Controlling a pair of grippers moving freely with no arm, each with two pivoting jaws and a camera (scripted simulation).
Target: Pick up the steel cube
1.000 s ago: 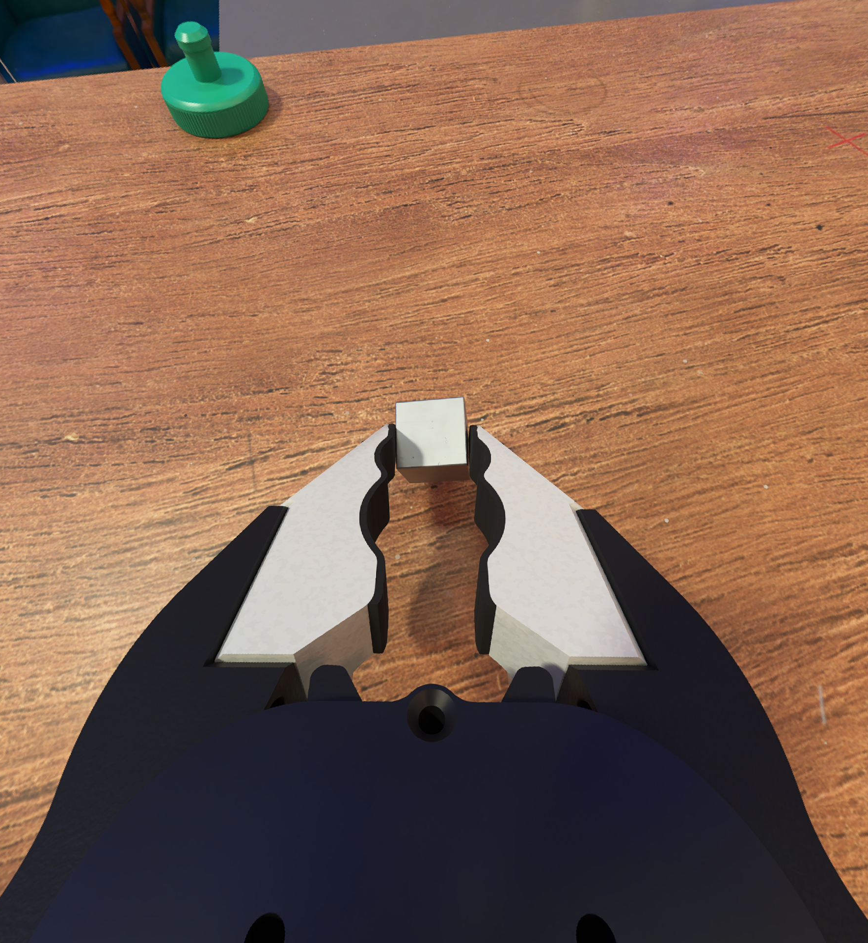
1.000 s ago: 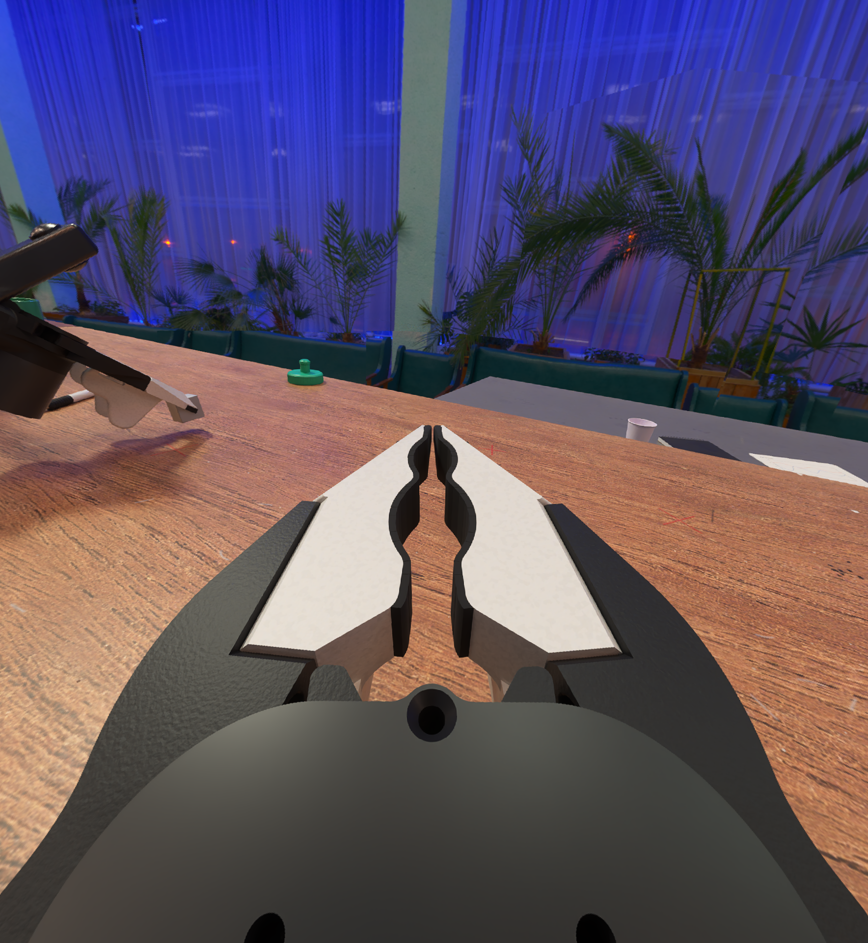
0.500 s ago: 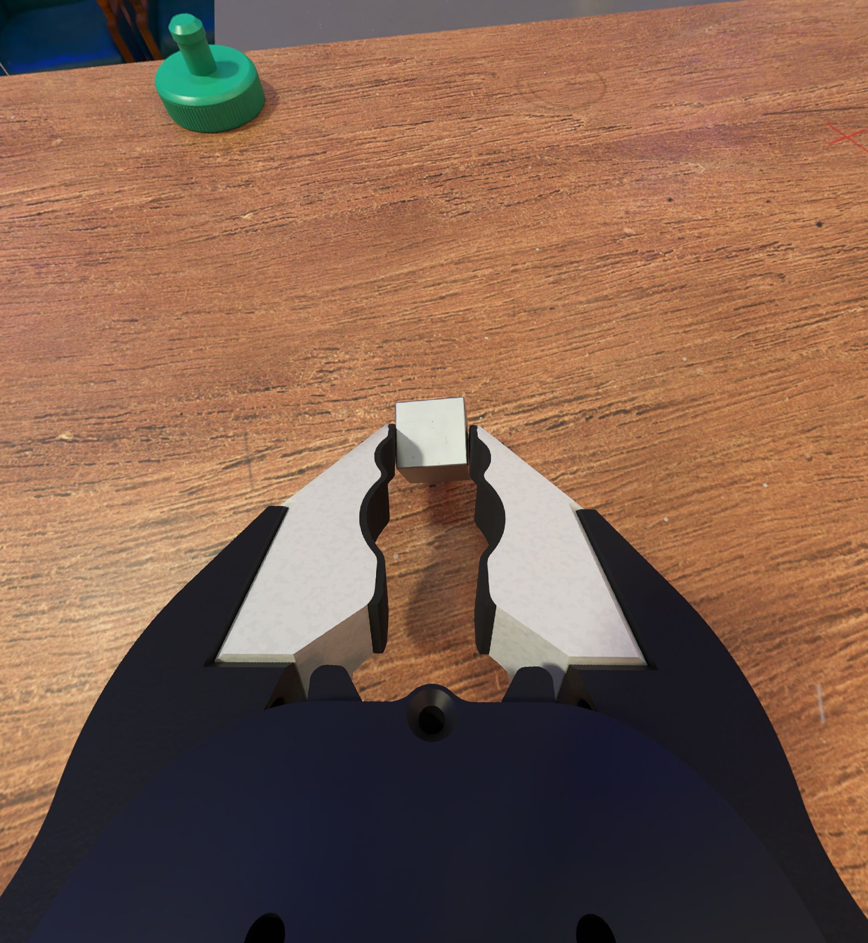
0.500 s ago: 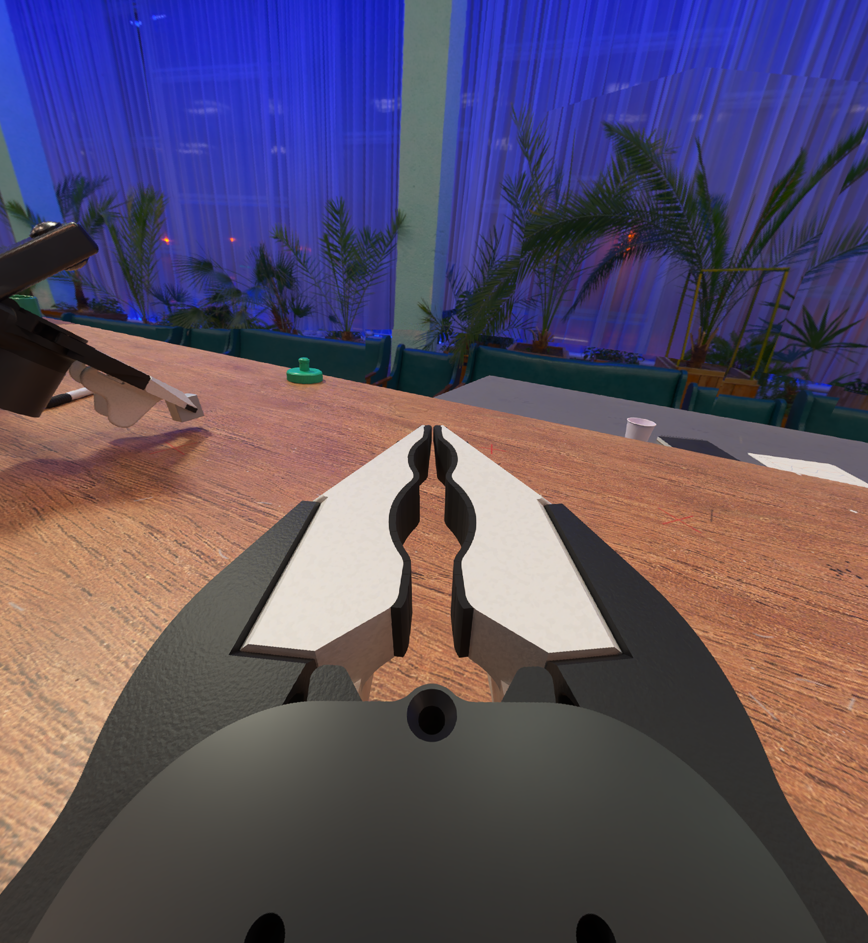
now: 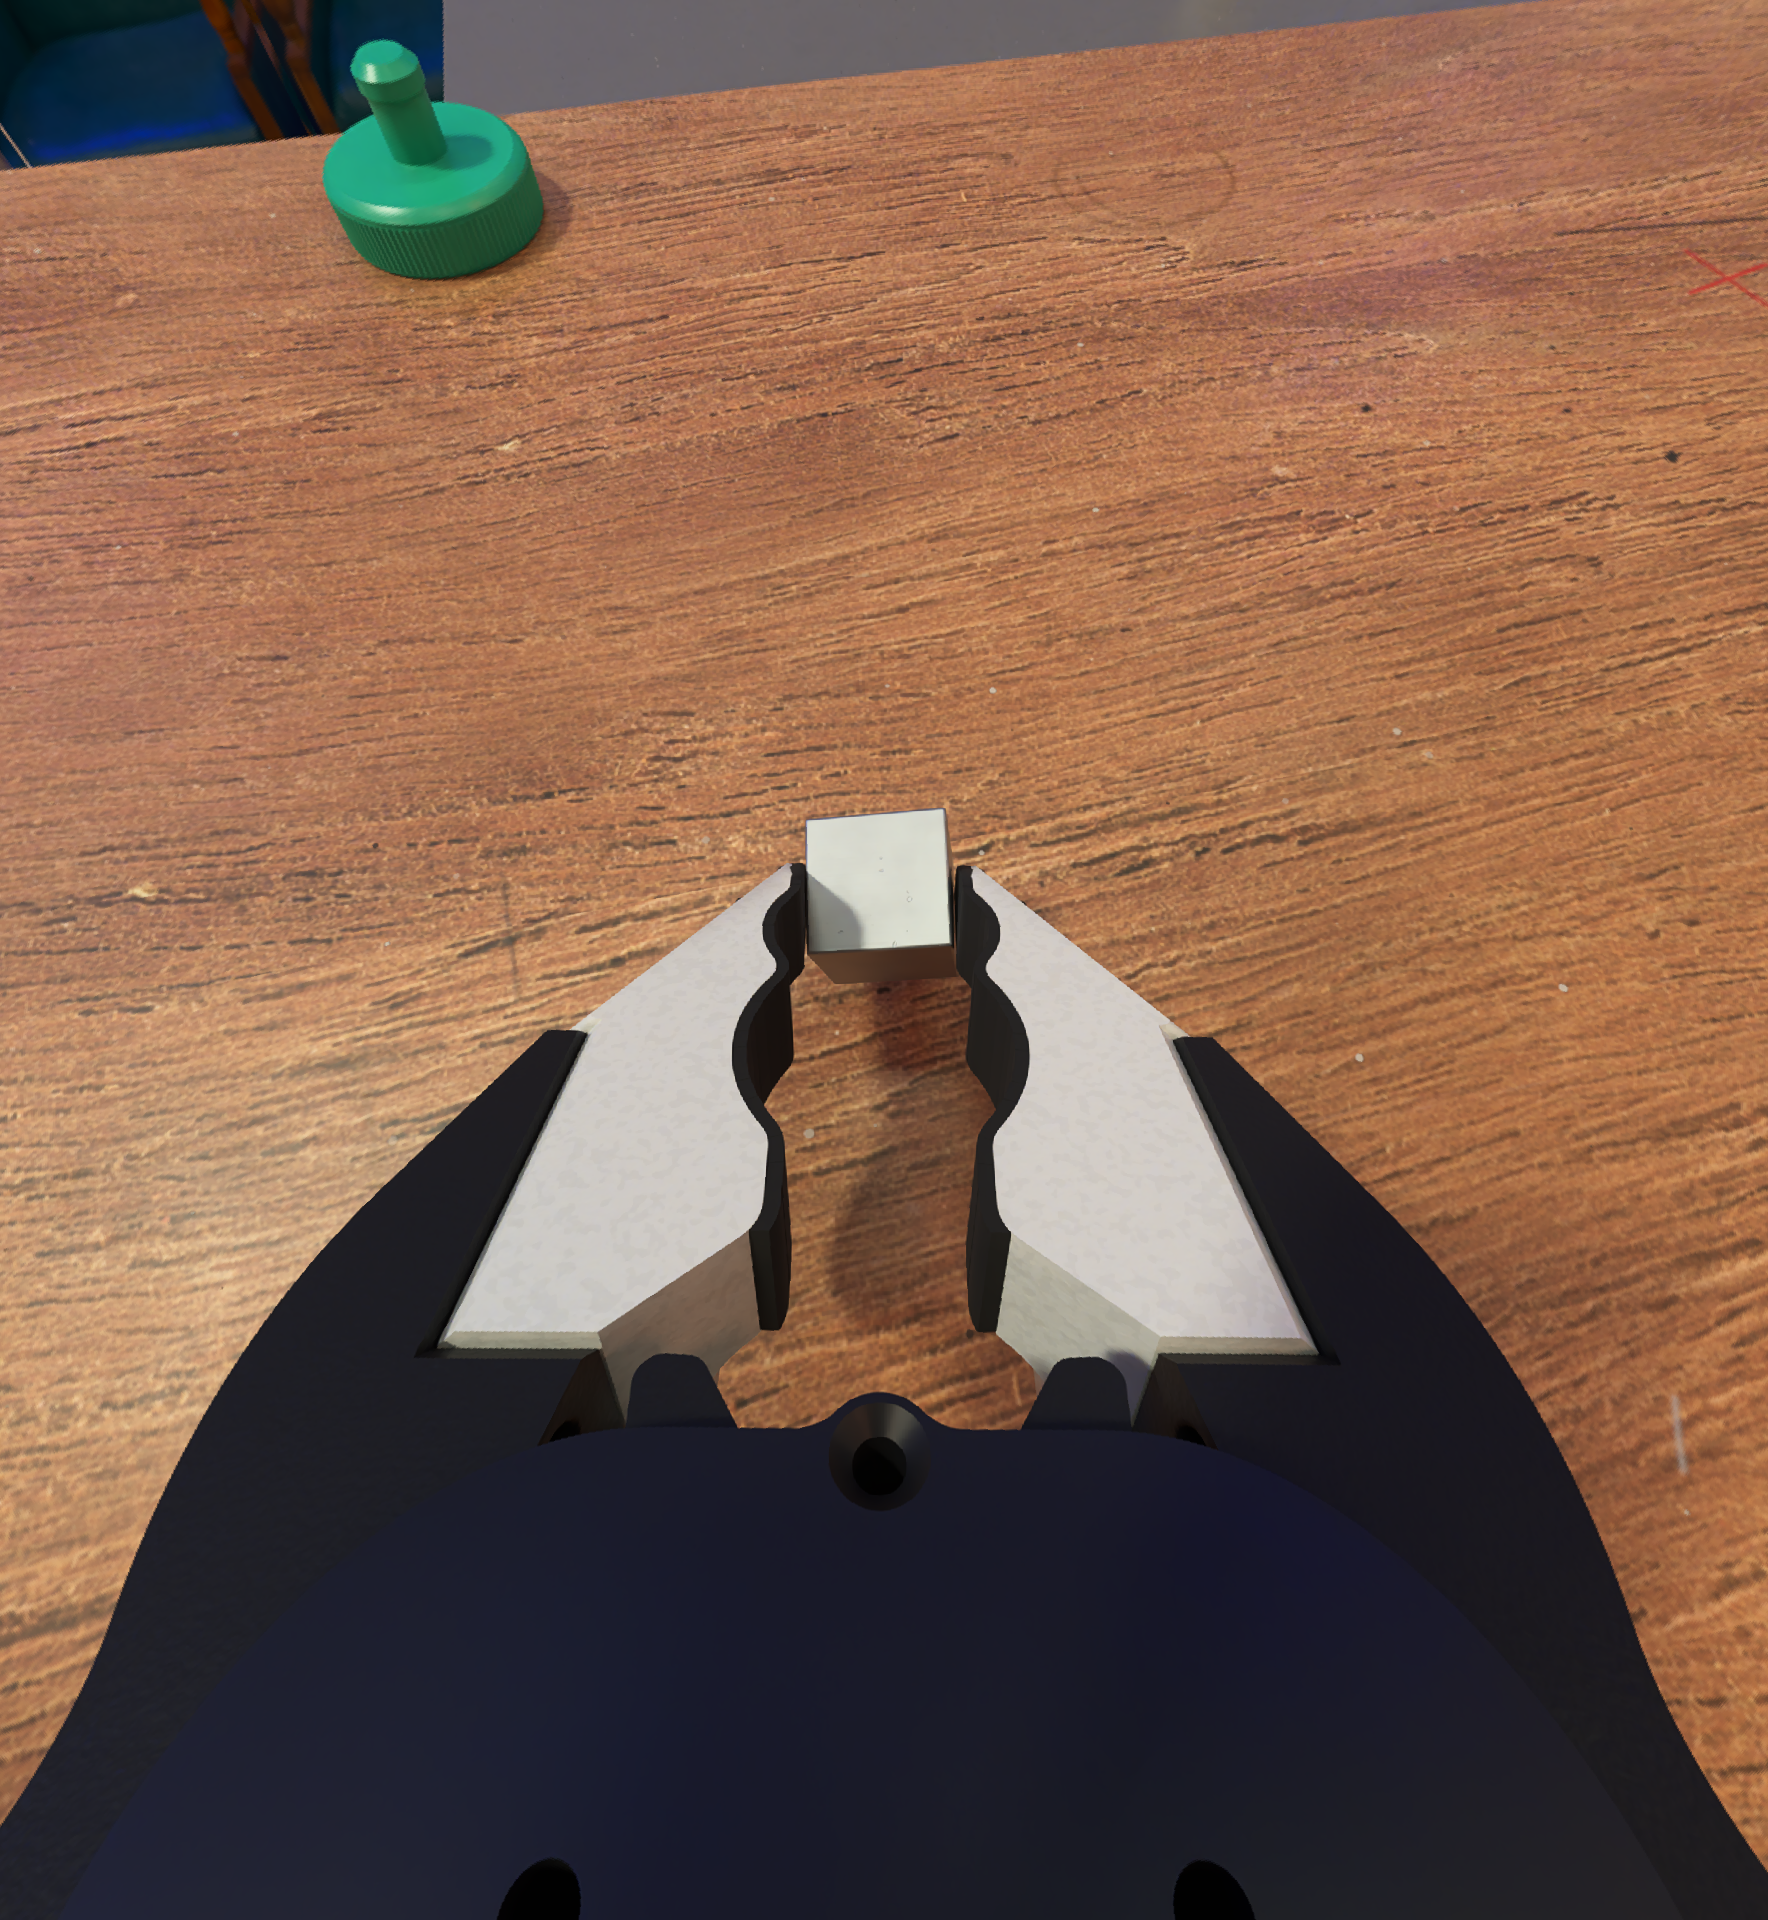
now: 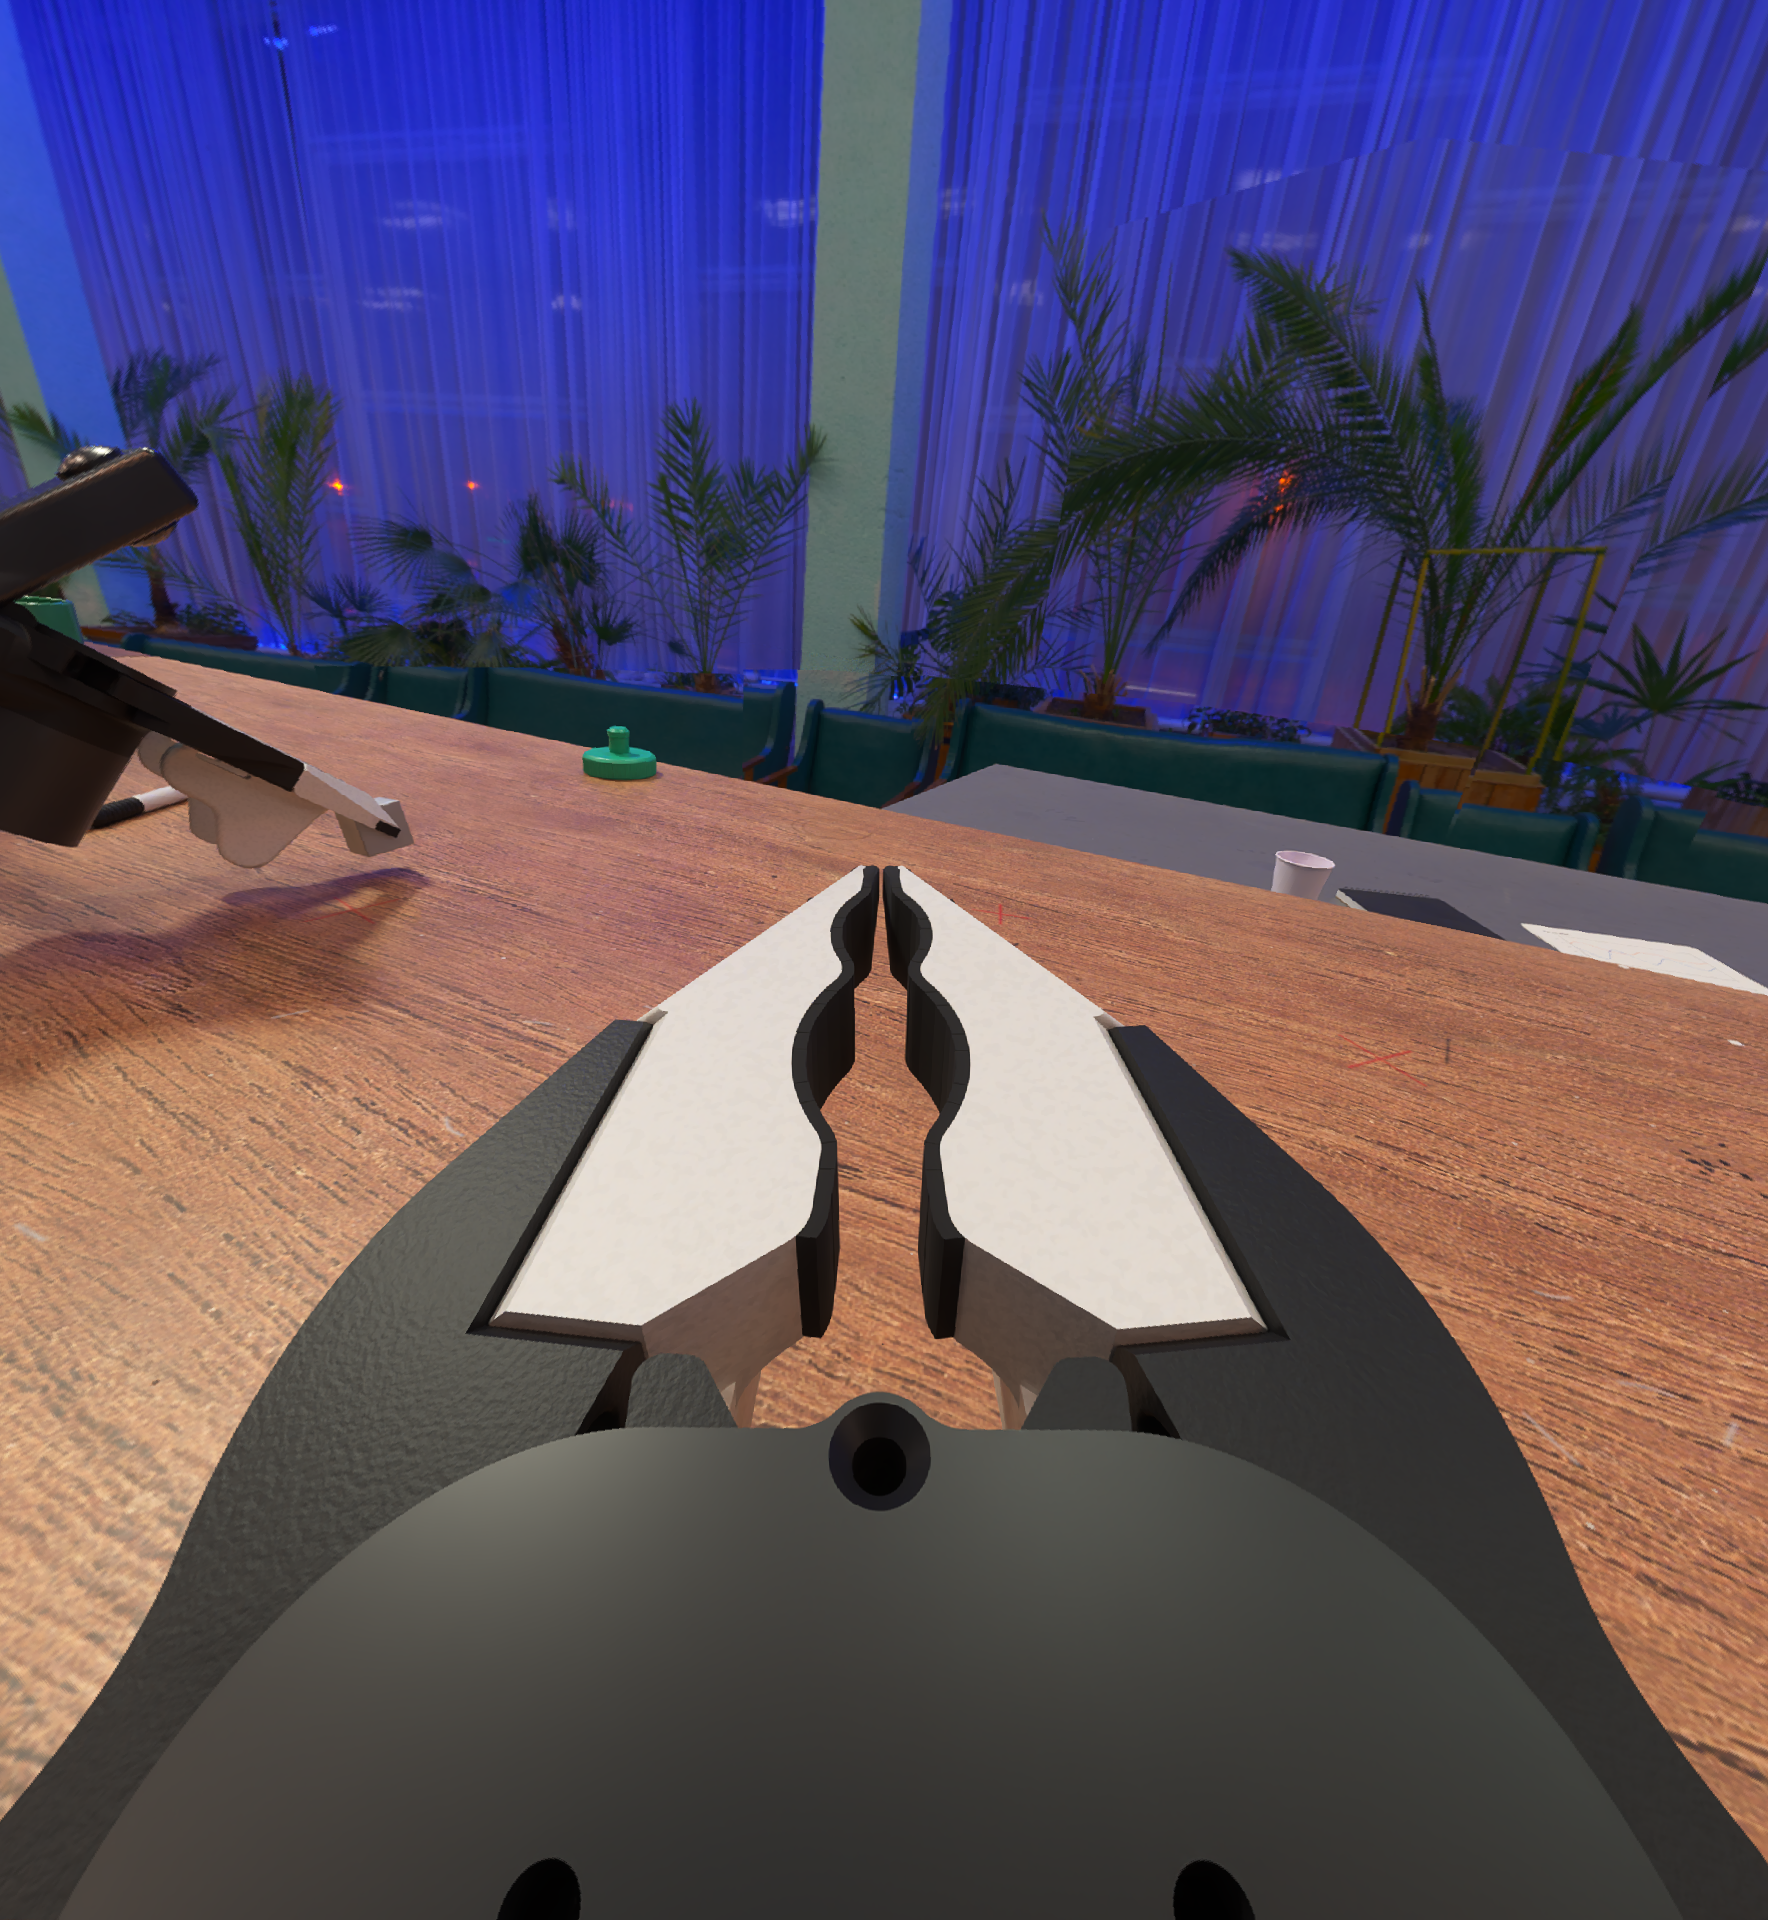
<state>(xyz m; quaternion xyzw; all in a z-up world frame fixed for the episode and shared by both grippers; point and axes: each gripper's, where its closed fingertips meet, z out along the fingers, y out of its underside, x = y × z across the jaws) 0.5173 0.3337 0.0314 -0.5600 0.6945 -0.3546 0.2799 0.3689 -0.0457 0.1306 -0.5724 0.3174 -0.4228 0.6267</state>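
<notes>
On the left, our left gripper pinches the steel cube between its very tips, lifted clear of the wooden table, its shadow below. That purchase looks slight: we judge a jerk or tilt could let the smooth, heavy cube slide out and drop. The green knob sits well apart. On the right, our right gripper hangs empty, fingers nearly touching, near nothing.

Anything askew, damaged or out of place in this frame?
Nothing stands out. The steel cube sits squarely in the left claw, lifted off the wooden table. The green knob stands upright near the far edge.
</notes>
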